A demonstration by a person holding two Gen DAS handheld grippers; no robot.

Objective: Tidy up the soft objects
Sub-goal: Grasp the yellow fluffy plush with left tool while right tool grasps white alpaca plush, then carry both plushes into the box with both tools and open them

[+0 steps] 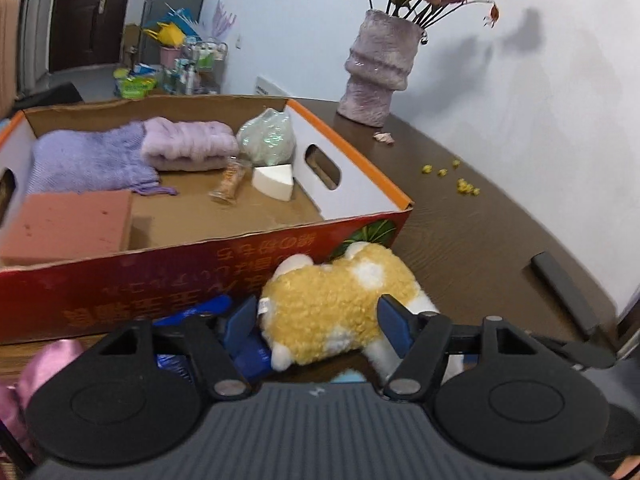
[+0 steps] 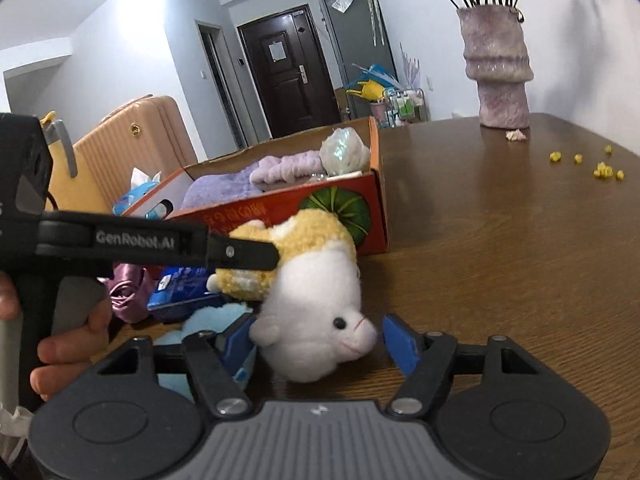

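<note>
A yellow and white plush animal [image 1: 340, 300] lies on the brown table in front of a red cardboard box [image 1: 160, 284]. My left gripper [image 1: 320, 320] is open, its blue pads on either side of the plush's yellow body. In the right wrist view the plush [image 2: 312, 308] lies with its white head toward me, between the open pads of my right gripper [image 2: 320, 336]. The left gripper's black finger [image 2: 240, 254] lies against its yellow back. The box [image 2: 280, 216] holds purple cloths [image 1: 92, 160], a pink sponge block [image 1: 68, 224], a white wedge [image 1: 274, 180] and an iridescent bag [image 1: 268, 138].
A purple vase [image 1: 378, 68] with dried roses stands at the table's back; yellow crumbs [image 1: 452, 178] lie to its right. A blue packet [image 2: 184, 284], a light blue soft thing [image 2: 208, 320] and pink satin cloth [image 2: 128, 284] lie left of the plush. A dark bar [image 1: 564, 288] lies near the right edge.
</note>
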